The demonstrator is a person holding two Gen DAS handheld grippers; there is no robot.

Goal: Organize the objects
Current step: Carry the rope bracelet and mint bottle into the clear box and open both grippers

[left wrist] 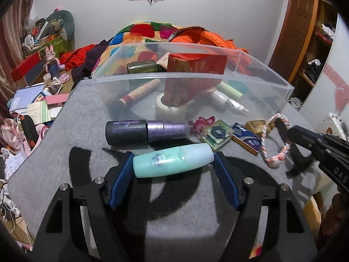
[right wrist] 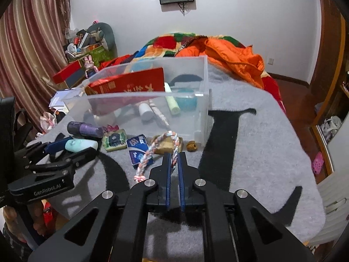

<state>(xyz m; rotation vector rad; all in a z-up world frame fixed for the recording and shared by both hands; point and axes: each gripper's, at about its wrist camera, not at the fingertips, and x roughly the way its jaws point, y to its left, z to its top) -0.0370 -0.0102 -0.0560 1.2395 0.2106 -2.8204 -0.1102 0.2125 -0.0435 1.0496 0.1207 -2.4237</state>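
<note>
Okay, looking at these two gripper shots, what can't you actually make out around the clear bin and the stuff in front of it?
- Left wrist view: the lower part of the red box and the tape roll under it, hazed by the clear bin wall.
- Left wrist view: the right gripper fingertips, hidden by the braided cord loop.
- Right wrist view: the small brown thing by the bin corner, too small to name.
- Right wrist view: whether the left gripper presses the mint bottle.

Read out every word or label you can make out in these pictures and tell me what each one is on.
"all nighter": black and purple spray bottle.
"GenRobot.AI": left hand-held gripper body.
"DAS", cut off at the frame edge: right hand-held gripper body.
Red box in the clear bin: large pale characters, unreadable.
Blue packet: print too blurred.
</note>
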